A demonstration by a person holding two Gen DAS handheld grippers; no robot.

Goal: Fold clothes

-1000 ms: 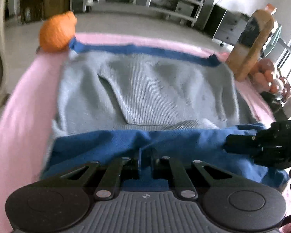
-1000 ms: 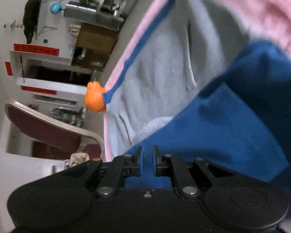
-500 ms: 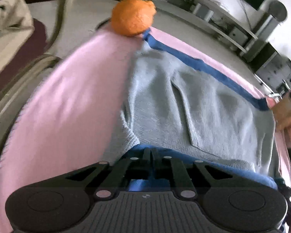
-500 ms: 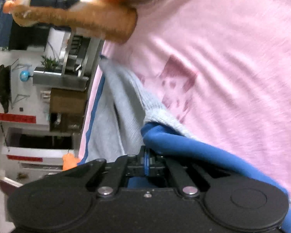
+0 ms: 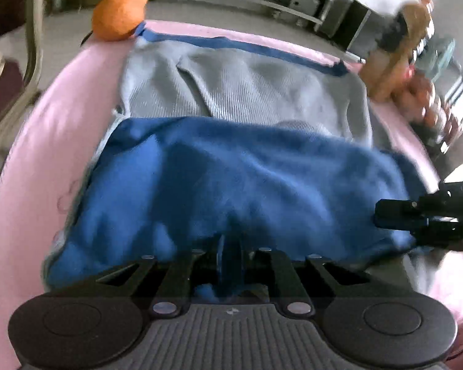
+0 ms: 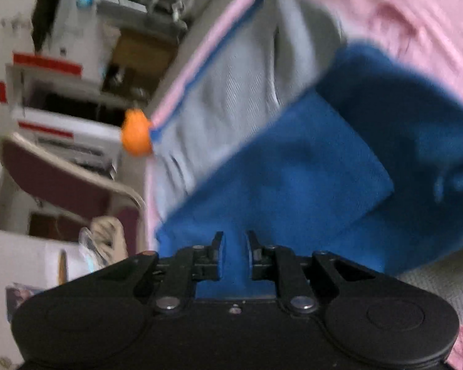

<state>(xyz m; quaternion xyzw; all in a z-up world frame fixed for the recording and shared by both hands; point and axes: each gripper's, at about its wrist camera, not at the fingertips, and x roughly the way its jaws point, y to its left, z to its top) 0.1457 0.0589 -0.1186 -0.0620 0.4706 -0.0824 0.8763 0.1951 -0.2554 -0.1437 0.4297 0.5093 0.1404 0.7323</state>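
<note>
A grey knit sweater [image 5: 247,92] lies flat on a pink cloth [image 5: 55,129] that covers the counter. Its blue inside [image 5: 231,178] is folded up over the near half, so the grey half shows at the far end. A thin blue hem [image 5: 237,47] runs along the far edge.

The left claw [image 5: 230,246] is pinched on the near edge of the blue part, with cloth between its two fingers. The right claw [image 6: 234,240] has blue cloth between its fingers too, with a small gap each side, at the right corner of the fold.

An orange fuzzy ball [image 5: 118,15] sits at the far left corner, touching the hem. A brown bottle [image 5: 398,52] stands by the far right corner. A chair [image 6: 64,178] is beside the counter.
</note>
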